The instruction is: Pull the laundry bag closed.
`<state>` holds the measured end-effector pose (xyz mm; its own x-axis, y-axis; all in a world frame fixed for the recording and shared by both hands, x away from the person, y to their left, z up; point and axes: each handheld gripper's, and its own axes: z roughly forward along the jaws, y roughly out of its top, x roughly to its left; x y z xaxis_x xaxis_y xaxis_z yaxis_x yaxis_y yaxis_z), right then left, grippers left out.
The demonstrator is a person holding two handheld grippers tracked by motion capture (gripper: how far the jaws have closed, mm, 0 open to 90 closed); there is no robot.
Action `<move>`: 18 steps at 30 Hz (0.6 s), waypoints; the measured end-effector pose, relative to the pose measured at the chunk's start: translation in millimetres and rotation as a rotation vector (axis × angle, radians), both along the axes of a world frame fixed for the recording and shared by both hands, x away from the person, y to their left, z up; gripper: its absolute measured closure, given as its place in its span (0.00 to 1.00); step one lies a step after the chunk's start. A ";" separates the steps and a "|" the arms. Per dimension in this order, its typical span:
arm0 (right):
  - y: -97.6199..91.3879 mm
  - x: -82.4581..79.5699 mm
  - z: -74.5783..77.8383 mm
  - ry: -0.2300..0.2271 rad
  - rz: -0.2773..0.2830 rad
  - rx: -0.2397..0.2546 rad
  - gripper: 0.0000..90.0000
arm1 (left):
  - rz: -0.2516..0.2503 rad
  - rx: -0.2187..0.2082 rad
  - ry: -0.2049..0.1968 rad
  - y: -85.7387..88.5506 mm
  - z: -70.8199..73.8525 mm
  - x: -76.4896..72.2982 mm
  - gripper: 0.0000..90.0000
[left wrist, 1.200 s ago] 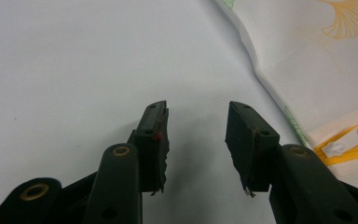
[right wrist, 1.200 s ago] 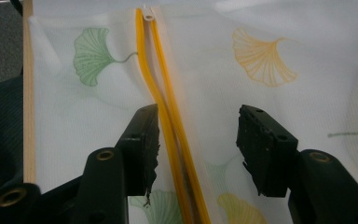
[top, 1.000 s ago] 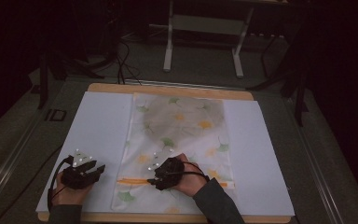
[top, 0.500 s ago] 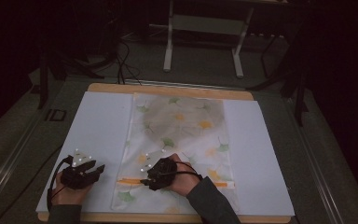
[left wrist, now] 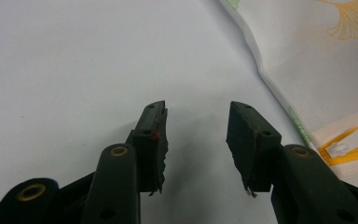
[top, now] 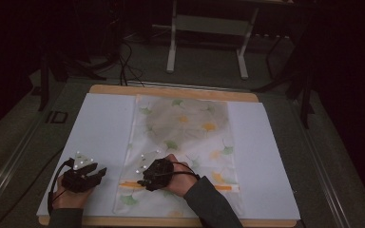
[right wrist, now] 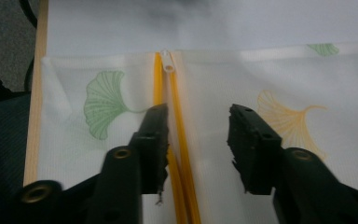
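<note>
1. White fabric printed with green and yellow leaves: in the high view a zippered bag [top: 183, 147] lies flat down the middle of the tabletop [top: 100, 123], its yellow zipper [top: 223, 188] running across the near end. The right hand-held gripper [top: 147, 178] sits over the bag's near left part, by the zipper. The left hand-held gripper [top: 88, 175] rests on the bare white surface, just beside the bag's left edge. There is free room on both sides of the bag and beyond it; the wooden near edge is close to both hands.

2. In the left gripper view, the left hand-held gripper [left wrist: 196, 140] stands open and empty over the white surface. The bag's edge [left wrist: 279, 93] and the white zipper pull [left wrist: 349, 140] lie to its right, apart from it.

3. In the right gripper view, the right hand-held gripper [right wrist: 198, 144] is part-open and has just been closing; the yellow zipper [right wrist: 179, 154] runs between its jaws, close to the left one, with no visible pinch. The pull [right wrist: 168, 60] lies ahead at the bag's edge, so the zipper looks closed and, by my reading, working it is still to come.
</note>
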<state>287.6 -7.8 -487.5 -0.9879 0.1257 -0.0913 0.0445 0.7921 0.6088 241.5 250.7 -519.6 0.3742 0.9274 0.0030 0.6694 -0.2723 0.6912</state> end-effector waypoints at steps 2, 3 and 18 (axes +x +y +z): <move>2.6 0.4 0.0 -0.001 0.010 -0.002 0.68 | -0.001 0.002 0.000 -0.3 -0.2 0.1 0.64; 4.1 0.4 0.1 0.000 0.013 -0.009 0.68 | -0.001 0.002 -0.001 -0.4 -0.3 0.1 0.64; 20.3 2.4 -3.3 0.007 0.037 -0.021 0.76 | 0.001 0.002 -0.001 0.8 0.0 0.0 0.64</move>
<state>290.0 12.6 -490.9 -0.9925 0.0870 -0.0865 0.0191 0.8062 0.5914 241.5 251.4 -519.6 0.3733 0.9277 0.0050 0.6690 -0.2729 0.6914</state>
